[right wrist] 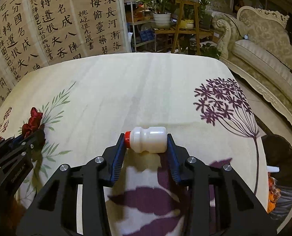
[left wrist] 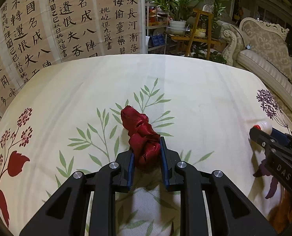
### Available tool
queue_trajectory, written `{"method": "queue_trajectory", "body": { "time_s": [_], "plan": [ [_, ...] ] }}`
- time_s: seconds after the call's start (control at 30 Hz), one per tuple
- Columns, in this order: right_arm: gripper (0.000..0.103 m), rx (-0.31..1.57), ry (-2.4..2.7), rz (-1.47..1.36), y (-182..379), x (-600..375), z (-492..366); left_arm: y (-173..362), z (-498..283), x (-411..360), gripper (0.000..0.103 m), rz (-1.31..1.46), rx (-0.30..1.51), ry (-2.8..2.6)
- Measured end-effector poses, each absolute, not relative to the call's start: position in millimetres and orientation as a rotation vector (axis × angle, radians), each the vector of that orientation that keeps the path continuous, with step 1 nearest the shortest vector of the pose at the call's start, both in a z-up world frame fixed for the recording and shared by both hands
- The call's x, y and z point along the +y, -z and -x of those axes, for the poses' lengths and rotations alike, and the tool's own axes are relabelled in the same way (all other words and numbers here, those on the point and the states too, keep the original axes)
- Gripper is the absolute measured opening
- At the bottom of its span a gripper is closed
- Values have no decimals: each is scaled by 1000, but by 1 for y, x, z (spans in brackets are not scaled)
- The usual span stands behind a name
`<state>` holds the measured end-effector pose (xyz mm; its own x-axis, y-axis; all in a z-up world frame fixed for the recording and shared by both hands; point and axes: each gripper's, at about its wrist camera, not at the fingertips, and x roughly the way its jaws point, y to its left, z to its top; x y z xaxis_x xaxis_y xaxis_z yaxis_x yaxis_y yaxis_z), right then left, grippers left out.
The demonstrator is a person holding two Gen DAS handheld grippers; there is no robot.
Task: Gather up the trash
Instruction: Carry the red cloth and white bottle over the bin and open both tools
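A crumpled dark red ribbon (left wrist: 141, 135) lies on the flowered tablecloth (left wrist: 195, 90); my left gripper (left wrist: 146, 151) is shut on its near end. It also shows at the left of the right wrist view (right wrist: 32, 121), with the left gripper (right wrist: 26, 137) on it. A small white bottle with a red cap (right wrist: 148, 142) lies on its side, and my right gripper (right wrist: 146, 143) is shut on it, cap against the left pad, base against the right. In the left wrist view the bottle (left wrist: 263, 126) and right gripper (left wrist: 263, 135) sit at the far right.
A dark bin (right wrist: 283, 179) with orange and white litter stands off the table's right edge. A cream sofa (right wrist: 263, 45) is at the right, a plant stand (right wrist: 185, 27) behind the table, and calligraphy sheets (right wrist: 57, 19) on the wall at the left.
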<state>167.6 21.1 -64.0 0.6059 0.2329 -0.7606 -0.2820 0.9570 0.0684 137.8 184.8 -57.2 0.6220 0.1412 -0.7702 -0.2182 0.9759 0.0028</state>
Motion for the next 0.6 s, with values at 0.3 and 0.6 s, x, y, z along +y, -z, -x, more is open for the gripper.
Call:
{"method": "queue_trajectory", "body": {
  "time_s": [0.3,0.6],
  "plan": [
    [39,856,-276,43,59,-6,-133,51,-120,160,23,93,866,-164],
    [39,832,-235,21,53,-48,-94,47,-95,120,23,80,859,-100]
  ]
}}
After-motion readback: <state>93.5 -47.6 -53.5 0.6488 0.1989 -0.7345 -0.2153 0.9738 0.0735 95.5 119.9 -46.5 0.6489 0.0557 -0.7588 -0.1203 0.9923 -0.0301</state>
